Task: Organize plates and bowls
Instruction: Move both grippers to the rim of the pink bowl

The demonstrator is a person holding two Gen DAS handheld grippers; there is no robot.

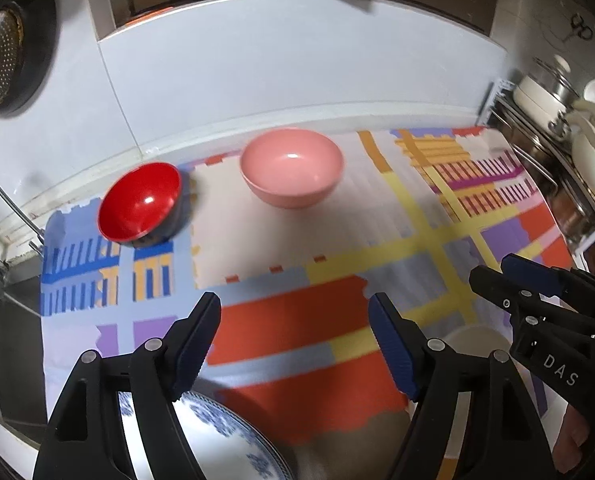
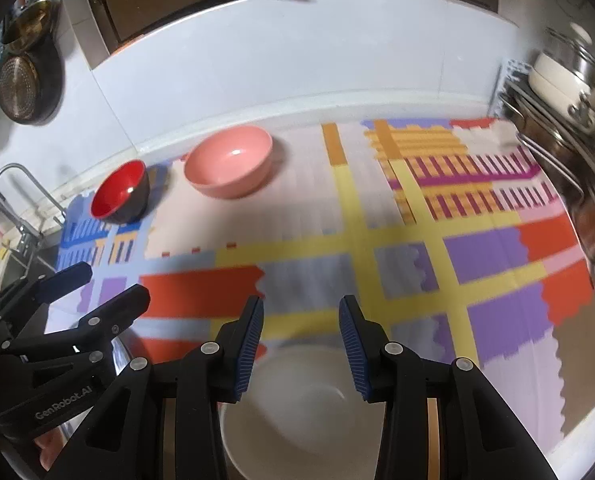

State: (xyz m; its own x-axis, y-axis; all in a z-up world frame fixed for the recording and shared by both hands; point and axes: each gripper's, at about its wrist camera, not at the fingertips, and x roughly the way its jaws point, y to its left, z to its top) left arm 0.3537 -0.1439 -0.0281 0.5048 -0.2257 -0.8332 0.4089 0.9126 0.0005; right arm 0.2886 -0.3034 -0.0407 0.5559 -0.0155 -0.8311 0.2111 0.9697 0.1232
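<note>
A pink bowl (image 1: pixel 292 168) (image 2: pixel 229 164) and a smaller red bowl with a dark outside (image 1: pixel 141 200) (image 2: pixel 119 192) stand upright at the back of a colourful patterned mat (image 1: pixel 377 220) (image 2: pixel 317 220). My left gripper (image 1: pixel 295 304) (image 2: pixel 113 282) is open above the mat with nothing between its fingers. A blue-and-white plate (image 1: pixel 225 440) lies just below it at the mat's near edge. My right gripper (image 2: pixel 302 308) (image 1: pixel 493 276) hangs over a white bowl (image 2: pixel 297 420) (image 1: pixel 473 344), jaws apart and pads clear of it.
A sink with a curved tap (image 1: pixel 1 200) (image 2: pixel 17 176) borders the mat on the left. A wire rack with pots and white dishes (image 1: pixel 557 140) (image 2: pixel 557 120) stands at the right. A strainer (image 1: pixel 1 60) hangs on the tiled wall behind.
</note>
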